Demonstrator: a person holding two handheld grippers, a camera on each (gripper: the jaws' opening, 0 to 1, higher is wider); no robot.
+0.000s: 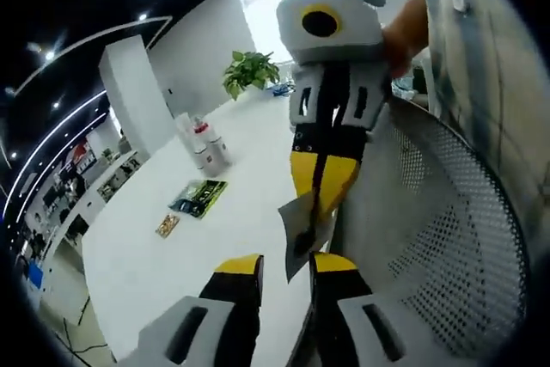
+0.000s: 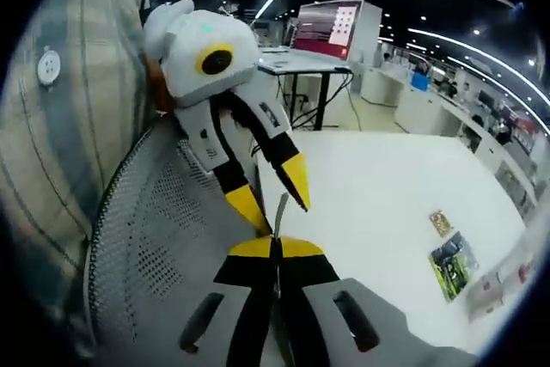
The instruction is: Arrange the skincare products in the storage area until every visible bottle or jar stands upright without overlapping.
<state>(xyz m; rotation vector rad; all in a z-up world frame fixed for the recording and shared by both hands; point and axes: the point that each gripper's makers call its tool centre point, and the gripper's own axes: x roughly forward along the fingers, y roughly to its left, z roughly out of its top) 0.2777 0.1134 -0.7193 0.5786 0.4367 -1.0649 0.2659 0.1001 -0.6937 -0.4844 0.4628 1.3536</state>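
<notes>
Two risks from here, as I read it, biggest thing first.

The white table [image 1: 163,272] has lots of bare top. The mesh basket [image 1: 447,238] is right beside both tools, on the person's side. If I swing either tool sideways, a jaw will likely clip the basket wall and shove it.

The right gripper [image 2: 275,248] is closed on a flat white packet [image 1: 301,231]. The packet sticks out past the yellow tips and sits edge-on in the right gripper view. The left gripper [image 1: 286,266] is open, with the packet's lower end hanging down into its gap. It is not pinched there as far as I can tell. If I close the left off-centre, the thin packet could fold or slip out. If I release the right too soon, it drops onto the basket rim.

The bottles [image 1: 206,148] stand in a tight upright cluster well apart from both tools, across the table near a potted plant [image 1: 251,70]. Neither tool is anywhere near them. I can't tell whether they touch each other.

A green packet [image 1: 199,197] and a small brown one [image 1: 167,225] lie flat between the bottles and the tools. A low sweep toward the bottles could drag them.
</notes>
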